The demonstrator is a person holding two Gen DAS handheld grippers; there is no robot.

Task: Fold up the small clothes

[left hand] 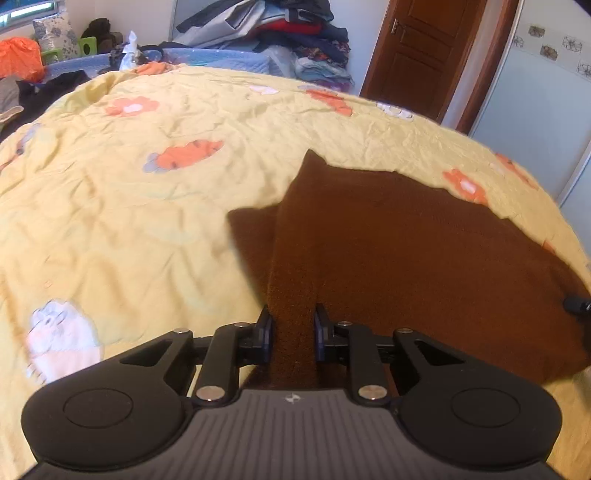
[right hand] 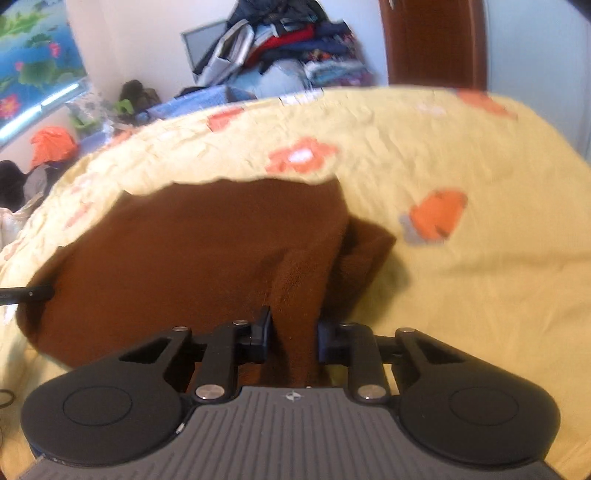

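A small brown knit garment (left hand: 406,236) lies on the yellow flowered bedspread (left hand: 147,206). My left gripper (left hand: 292,325) is shut on its near left edge, and the cloth rises as a fold between the fingers. My right gripper (right hand: 293,325) is shut on the near right edge of the same garment (right hand: 192,251), which is lifted and bunched there. The tip of the right gripper shows at the right edge of the left wrist view (left hand: 576,305), and the left gripper's tip shows at the left edge of the right wrist view (right hand: 33,291).
The bedspread (right hand: 480,280) spreads wide around the garment. Behind the bed is a tall pile of clothes (left hand: 295,33), an orange bag (left hand: 18,59) and a brown wooden door (left hand: 417,51). A pale wardrobe panel (left hand: 535,110) stands at the right.
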